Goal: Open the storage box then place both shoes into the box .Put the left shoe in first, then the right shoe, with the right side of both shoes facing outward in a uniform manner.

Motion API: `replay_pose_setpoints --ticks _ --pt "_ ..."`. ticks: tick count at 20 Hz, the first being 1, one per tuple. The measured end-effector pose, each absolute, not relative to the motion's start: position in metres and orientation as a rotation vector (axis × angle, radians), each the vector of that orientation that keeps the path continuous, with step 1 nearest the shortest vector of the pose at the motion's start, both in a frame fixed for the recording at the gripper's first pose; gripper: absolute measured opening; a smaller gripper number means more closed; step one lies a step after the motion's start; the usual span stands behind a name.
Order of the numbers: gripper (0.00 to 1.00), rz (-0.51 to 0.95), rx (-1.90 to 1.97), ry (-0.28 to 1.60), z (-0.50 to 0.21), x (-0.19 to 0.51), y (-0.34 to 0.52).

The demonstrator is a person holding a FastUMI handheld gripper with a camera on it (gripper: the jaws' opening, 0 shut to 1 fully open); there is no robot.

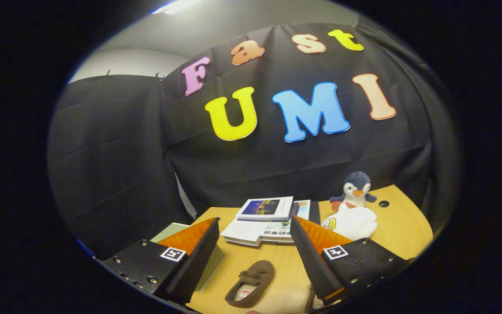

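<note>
- The gripper (254, 257) hung above the wooden table (403, 226) with its two fingers spread wide apart and nothing held between them.
- Nearest, a brown shoe (251, 282) lay on the table between the fingers and below them, its opening turned up — neither finger touched it.
- A sliver of a second shoe (310, 301) seemed to peek out just under the right finger, too hidden to be sure.
- Partly behind the left finger sat a pale green box (209, 266), probably the storage box; whether its lid was open could not be told.
- Beyond the fingers lay a stack of books (266, 220), and to their right a white soft toy (353, 222) with a penguin toy (355, 189) behind it.
- By my reading the task was at its start — nothing boxed yet, the box not yet dealt with.
- The next move would call for swinging left toward the box and setting the fingers on its lid, leaving the shoes until later.
</note>
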State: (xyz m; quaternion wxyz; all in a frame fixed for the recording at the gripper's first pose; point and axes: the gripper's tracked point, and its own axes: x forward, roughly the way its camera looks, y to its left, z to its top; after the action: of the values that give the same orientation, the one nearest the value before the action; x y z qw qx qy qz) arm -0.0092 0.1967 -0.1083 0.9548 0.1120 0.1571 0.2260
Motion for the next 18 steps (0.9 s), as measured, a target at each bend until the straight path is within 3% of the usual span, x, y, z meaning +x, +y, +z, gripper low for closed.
replay_pose_setpoints --ticks 14,18 --pt "0.97 0.856 0.571 0.791 -0.233 -0.025 0.334" --pt "0.96 0.913 0.671 0.928 -0.266 -0.032 0.363"
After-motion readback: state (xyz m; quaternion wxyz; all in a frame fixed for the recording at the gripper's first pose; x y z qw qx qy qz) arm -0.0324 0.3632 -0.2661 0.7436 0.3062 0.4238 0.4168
